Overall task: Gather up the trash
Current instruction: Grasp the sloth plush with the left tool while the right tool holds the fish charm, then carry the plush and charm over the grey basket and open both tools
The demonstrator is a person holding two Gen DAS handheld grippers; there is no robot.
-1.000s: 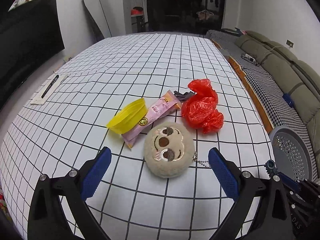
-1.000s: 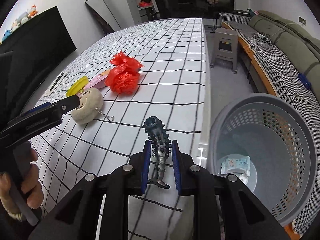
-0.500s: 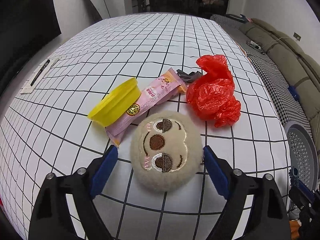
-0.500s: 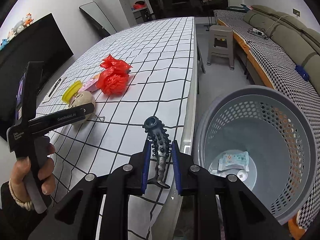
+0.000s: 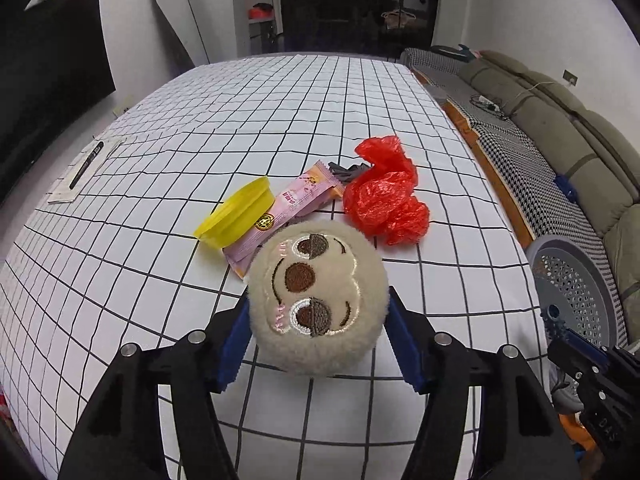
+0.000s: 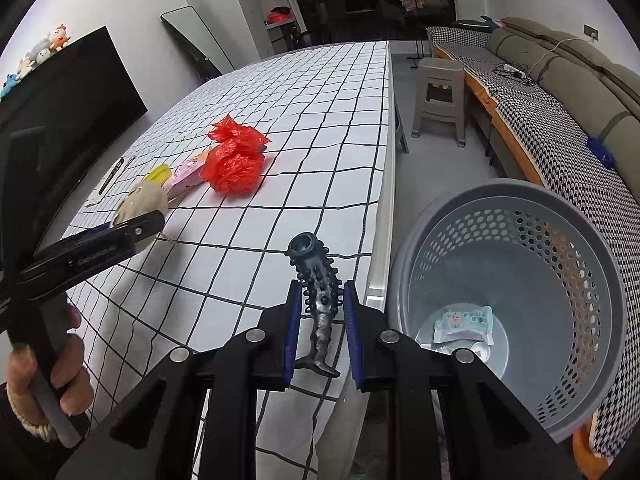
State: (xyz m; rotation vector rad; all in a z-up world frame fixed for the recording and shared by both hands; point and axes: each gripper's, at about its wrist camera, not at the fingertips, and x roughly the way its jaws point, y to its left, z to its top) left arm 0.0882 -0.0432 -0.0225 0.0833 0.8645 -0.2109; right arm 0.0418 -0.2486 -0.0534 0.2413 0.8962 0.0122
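The left tongs [image 5: 318, 336] clench the round sloth plush [image 5: 318, 298] from both sides, lifting it near the wrapper [image 5: 292, 204] at 12 o'clock. The right tongs [image 6: 319, 316] grasp a dark knobbed toy [image 6: 318, 292], held forward beside the worktop [image 6: 320, 152] edge, probably for dropping into the grey basket [image 6: 520, 208] at 3 o'clock.

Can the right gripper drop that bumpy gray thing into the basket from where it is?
Probably yes. The right gripper holds the bumpy gray thing at the table's edge, and the gray basket stands just beside it on the floor, its mouth open, with nothing between them.
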